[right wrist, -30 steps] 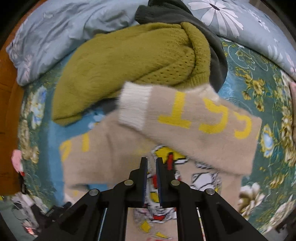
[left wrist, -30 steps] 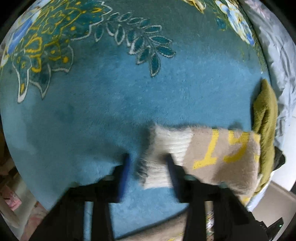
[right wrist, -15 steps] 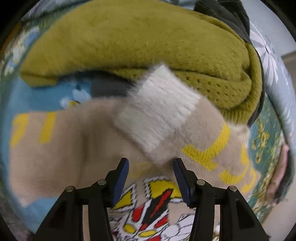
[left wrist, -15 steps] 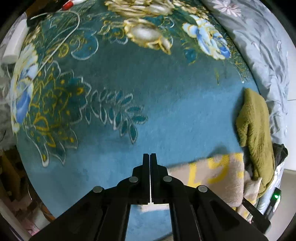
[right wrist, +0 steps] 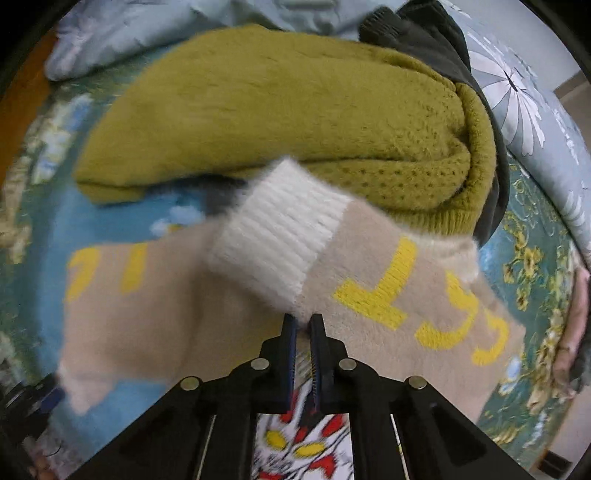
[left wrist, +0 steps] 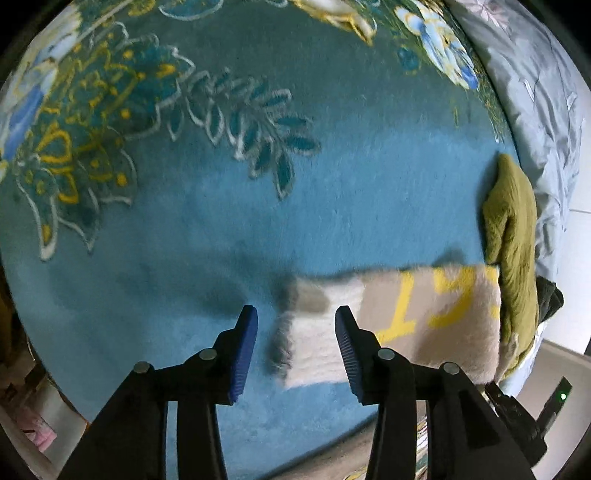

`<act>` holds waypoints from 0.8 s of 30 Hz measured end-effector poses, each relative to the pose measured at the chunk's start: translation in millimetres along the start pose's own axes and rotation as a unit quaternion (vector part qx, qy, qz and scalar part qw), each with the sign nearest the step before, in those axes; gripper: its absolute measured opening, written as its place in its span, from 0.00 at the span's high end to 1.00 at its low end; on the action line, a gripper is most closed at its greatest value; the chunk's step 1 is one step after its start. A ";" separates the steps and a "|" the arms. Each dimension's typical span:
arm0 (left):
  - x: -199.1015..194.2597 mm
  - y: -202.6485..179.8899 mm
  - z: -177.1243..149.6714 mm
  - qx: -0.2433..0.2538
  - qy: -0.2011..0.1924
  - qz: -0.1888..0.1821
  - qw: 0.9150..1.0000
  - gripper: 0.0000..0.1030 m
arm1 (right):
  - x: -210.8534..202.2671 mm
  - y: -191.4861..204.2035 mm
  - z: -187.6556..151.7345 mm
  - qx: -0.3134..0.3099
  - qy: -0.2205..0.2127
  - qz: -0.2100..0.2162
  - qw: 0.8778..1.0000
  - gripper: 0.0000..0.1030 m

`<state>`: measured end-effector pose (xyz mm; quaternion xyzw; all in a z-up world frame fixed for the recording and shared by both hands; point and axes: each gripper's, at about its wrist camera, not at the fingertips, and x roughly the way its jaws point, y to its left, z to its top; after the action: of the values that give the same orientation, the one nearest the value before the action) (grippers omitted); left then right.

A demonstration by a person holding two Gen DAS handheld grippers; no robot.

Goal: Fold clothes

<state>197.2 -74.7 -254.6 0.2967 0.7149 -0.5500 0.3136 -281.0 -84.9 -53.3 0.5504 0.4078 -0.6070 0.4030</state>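
Note:
A beige sweater (right wrist: 147, 314) with yellow letters lies on a teal flowered blanket (left wrist: 221, 240). One sleeve (right wrist: 388, 295) is folded across its body, white ribbed cuff (right wrist: 280, 236) on top. My right gripper (right wrist: 303, 325) points down and is shut on the lower edge of that sleeve, right by the cuff. In the left wrist view the other sleeve (left wrist: 436, 314) lies flat. Its white cuff (left wrist: 317, 343) sits between the opening jaws of my left gripper (left wrist: 295, 347); the left pad stands clear of it.
An olive green knit sweater (right wrist: 277, 103) is piled just behind the beige one, with a dark grey garment (right wrist: 424, 33) beyond it. A pale blue-grey flowered duvet (left wrist: 546, 110) borders the blanket. The sweater's front shows a red, yellow and white cartoon print (right wrist: 295, 443).
My left gripper shut, then opened again with the white cuff between its jaws. My right gripper opened wide over the folded sleeve and then shut on its edge by the cuff.

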 end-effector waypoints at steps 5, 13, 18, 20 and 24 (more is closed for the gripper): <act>14.3 -3.5 0.9 -0.003 0.014 -0.002 1.000 0.57 | 12.3 30.0 -22.9 -0.047 0.029 0.016 0.998 0.92; 20.7 -1.5 3.8 -0.034 0.020 0.015 0.999 0.57 | 25.0 33.8 -15.0 -0.018 0.067 0.009 0.998 0.88; 20.2 -0.2 2.5 -0.051 0.021 0.008 0.998 0.58 | -17.7 17.7 -13.6 0.006 0.032 0.037 0.999 0.76; 19.5 0.6 2.6 -0.055 0.022 0.010 0.998 0.71 | -33.4 5.1 -16.0 0.030 0.028 0.043 0.998 0.75; 11.7 2.2 3.2 -0.057 0.017 0.018 0.998 0.90 | -55.1 -8.6 -44.5 0.062 0.022 0.044 0.997 0.75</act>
<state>192.0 -76.5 -265.6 0.3008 0.7450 -0.4972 0.3274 -270.2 -37.9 -0.7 0.6051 0.3536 -0.6001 0.3857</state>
